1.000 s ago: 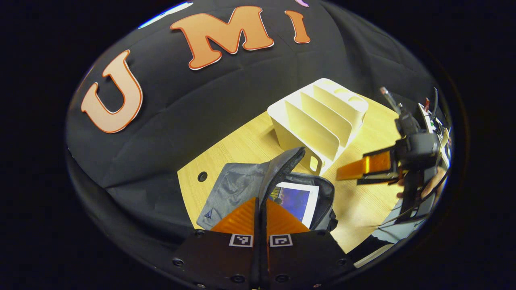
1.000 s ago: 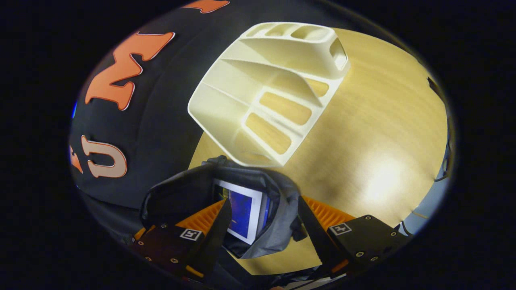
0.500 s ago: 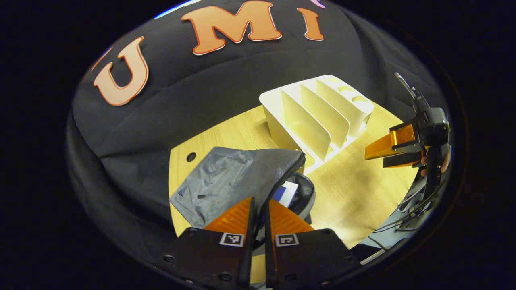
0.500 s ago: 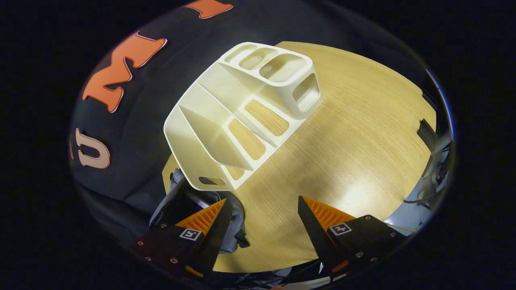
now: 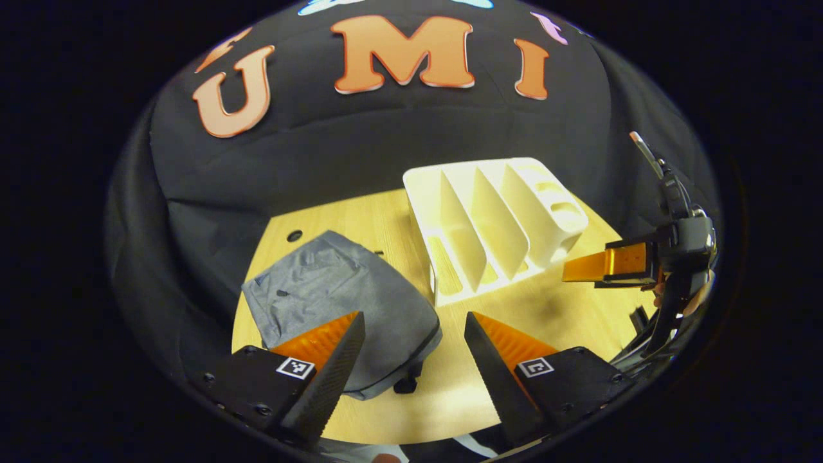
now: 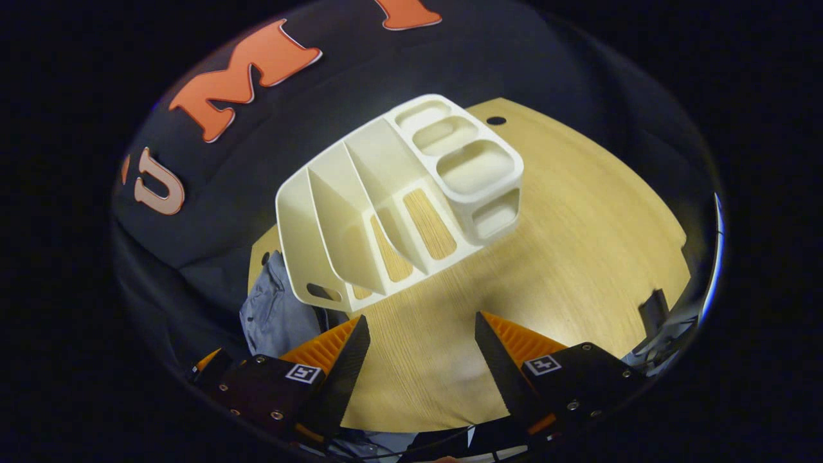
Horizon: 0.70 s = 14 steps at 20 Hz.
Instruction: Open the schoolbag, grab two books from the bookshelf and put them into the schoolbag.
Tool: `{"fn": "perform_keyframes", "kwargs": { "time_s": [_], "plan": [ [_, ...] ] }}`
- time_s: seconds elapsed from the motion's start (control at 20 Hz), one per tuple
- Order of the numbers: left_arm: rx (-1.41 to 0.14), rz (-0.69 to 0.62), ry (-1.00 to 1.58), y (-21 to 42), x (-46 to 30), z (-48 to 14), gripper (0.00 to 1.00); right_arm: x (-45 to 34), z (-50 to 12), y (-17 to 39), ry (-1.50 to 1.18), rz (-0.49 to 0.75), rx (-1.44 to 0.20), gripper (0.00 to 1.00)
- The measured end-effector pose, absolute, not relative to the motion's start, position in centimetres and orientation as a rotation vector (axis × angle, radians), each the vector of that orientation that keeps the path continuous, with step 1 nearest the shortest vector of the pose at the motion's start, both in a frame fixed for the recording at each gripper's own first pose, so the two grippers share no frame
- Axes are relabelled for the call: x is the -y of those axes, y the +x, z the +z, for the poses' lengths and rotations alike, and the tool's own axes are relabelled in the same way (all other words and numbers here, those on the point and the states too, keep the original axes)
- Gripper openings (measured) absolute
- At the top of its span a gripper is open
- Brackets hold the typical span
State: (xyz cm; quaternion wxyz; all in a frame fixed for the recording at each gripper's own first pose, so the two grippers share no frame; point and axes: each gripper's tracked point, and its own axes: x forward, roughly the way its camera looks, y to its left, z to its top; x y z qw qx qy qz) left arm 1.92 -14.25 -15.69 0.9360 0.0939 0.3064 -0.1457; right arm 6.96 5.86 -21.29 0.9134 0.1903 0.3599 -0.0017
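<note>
Pale wood table (image 6: 578, 212), white bookshelf (image 5: 495, 218), grey schoolbag (image 5: 334, 302) (apparently closed), both grippers (image 5: 411, 321) (image 6: 418, 321) spread, black cloth wall (image 5: 321, 161).

a light wooden table (image 5: 566, 321) with a round hole (image 6: 496, 120) near its edge.

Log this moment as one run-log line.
left hand-held gripper: open, empty | right hand-held gripper: open, empty | schoolbag: flap down, flat on table | bookshelf: slots empty
</note>
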Motion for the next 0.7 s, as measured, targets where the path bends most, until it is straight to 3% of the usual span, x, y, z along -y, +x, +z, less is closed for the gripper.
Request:
{"fn": "perform_keyframes", "kwargs": {
  "time_s": [0.4, 0.7],
  "plan": [
    [-0.296, -0.195, 0.045, 3.6, 16.4, -2.8, 0.98, -3.8, -4.7, 9.0, 0.183, 0.013, -0.272, 0.98],
    [-0.107, -0.165, 0.005, 4.1, 16.5, 2.7, 0.98, -3.9, 1.1, 8.8, 0.098, -0.024, -0.033, 0.98]
  ]
}}
